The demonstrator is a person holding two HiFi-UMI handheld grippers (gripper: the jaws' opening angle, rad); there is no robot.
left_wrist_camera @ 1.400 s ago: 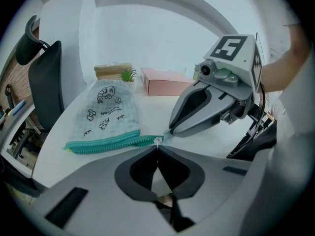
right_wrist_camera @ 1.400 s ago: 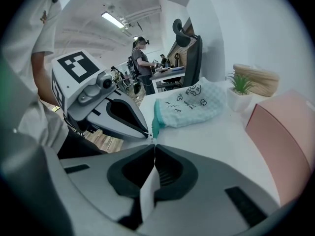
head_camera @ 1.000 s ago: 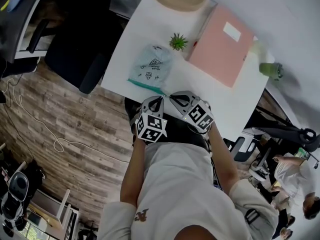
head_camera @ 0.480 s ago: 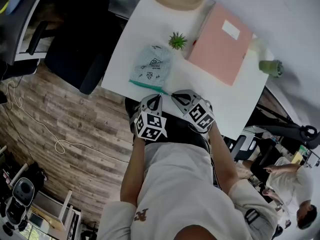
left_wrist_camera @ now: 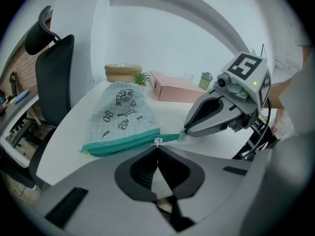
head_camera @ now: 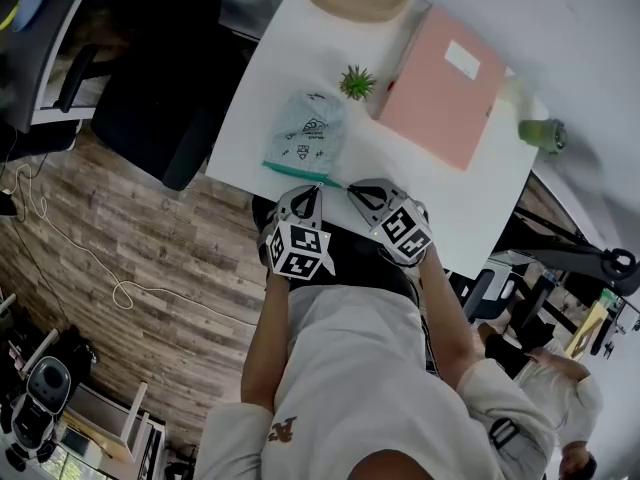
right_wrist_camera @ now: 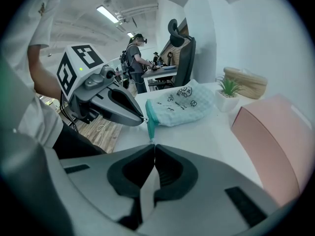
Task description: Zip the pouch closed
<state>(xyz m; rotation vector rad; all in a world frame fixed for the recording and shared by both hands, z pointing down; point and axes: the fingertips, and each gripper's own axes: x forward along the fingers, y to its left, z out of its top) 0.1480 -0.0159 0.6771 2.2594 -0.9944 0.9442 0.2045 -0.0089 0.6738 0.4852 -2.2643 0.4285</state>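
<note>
At the near desk (head_camera: 255, 98) edge, my left tongs (left_wrist_camera: 157, 146) are clenched on the pouch (head_camera: 305, 133) by its white zipper pull (left_wrist_camera: 158, 141), right tongs (right_wrist_camera: 153, 144) pinching the teal zipper end (right_wrist_camera: 150, 128).

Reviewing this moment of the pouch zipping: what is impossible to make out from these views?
1. Left gripper view: the left gripper has shut jaws that meet the pull, but their tips hide how much is pinched.
2. Right gripper view: the right gripper is shut on the end of the zipper, which is seen end-on, so how far it is closed cannot be told.
3. Head view: the pull is too small to see.
4. Print on the pouch: too small to read.
</note>
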